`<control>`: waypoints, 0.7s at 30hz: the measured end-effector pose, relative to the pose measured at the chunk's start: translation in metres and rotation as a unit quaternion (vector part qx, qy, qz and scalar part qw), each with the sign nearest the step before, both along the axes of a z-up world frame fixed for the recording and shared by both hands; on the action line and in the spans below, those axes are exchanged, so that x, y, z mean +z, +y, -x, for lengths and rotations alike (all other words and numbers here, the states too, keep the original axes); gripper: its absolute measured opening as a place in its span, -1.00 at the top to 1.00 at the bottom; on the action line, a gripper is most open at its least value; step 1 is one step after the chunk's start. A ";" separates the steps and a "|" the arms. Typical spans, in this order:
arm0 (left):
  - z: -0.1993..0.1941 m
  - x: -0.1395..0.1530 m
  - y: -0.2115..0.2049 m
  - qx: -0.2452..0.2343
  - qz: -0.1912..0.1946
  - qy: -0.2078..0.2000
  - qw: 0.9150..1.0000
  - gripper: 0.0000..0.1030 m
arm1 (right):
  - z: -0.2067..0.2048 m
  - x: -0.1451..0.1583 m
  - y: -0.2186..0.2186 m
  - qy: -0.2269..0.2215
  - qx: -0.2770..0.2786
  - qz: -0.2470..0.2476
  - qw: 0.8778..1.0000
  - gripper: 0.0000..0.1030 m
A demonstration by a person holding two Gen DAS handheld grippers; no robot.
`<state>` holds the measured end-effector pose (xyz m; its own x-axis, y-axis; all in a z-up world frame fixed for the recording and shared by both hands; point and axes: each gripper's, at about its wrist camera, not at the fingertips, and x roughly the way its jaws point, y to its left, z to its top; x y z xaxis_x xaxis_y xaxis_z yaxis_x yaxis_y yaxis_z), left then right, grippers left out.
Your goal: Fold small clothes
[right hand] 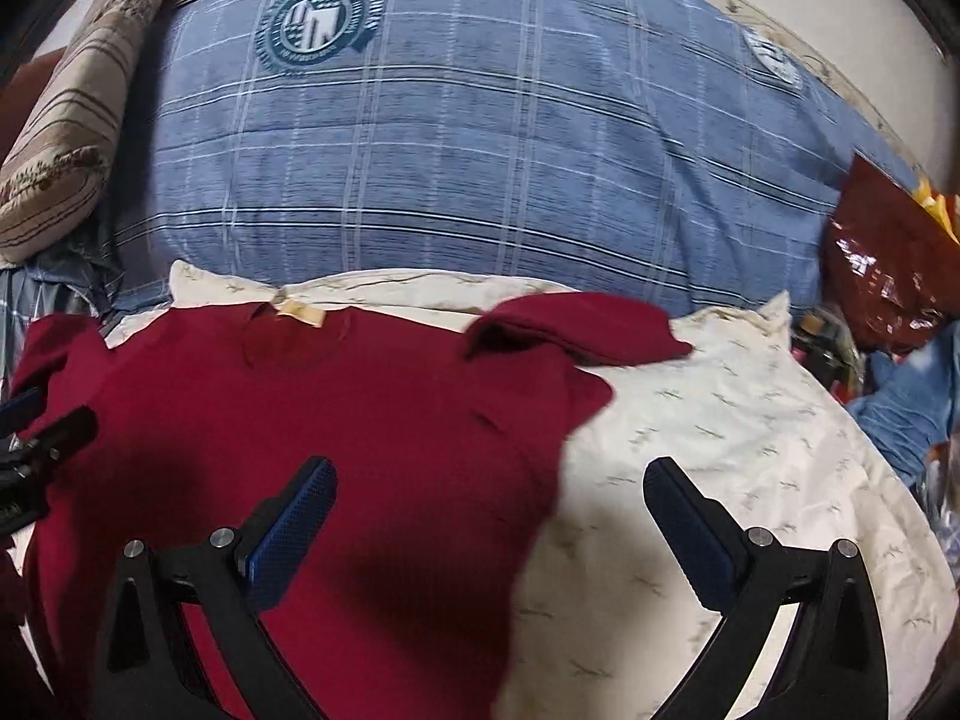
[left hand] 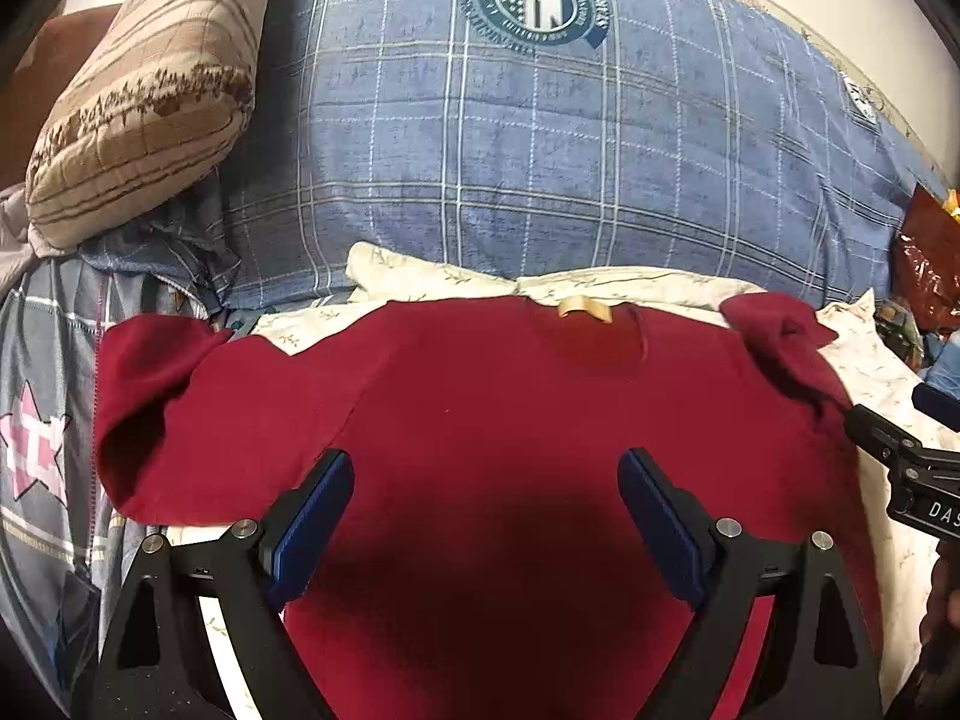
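So I've got a dark red T-shirt [left hand: 480,420] spread flat on the cream floral sheet [right hand: 720,450] of the bed, collar toward the big blue plaid pillow [left hand: 540,150], with a tan neck label [left hand: 583,307] showing. My left gripper [left hand: 486,510] hangs over the middle of the shirt body and my right gripper [right hand: 489,516] straddles its right edge, half over red cloth, half over sheet; on both the jaws are spread wide with nothing in them. What worries me: the right sleeve [right hand: 576,324] is already doubled over on itself and rumpled, so any fold from that side could trap the bunch and come out lopsided. The sheet is soft too (it's lumpy under there), so a pinch at the edge could grab sheet along with shirt. The left sleeve [left hand: 150,396] drapes off toward a grey star-print cloth [left hand: 42,450] and might drag. The hem is cut off behind my own fingers in both views, and dark shadow hides the lower shirt, so I can't tell how flat it lies.
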<state>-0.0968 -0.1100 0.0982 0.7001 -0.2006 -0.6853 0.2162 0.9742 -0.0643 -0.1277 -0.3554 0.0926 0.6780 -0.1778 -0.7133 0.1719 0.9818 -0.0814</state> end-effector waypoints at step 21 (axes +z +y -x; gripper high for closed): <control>-0.017 -0.025 -0.023 0.007 -0.034 -0.013 0.999 -0.75 | -0.023 -0.031 0.030 0.023 0.023 -0.031 0.999 -0.99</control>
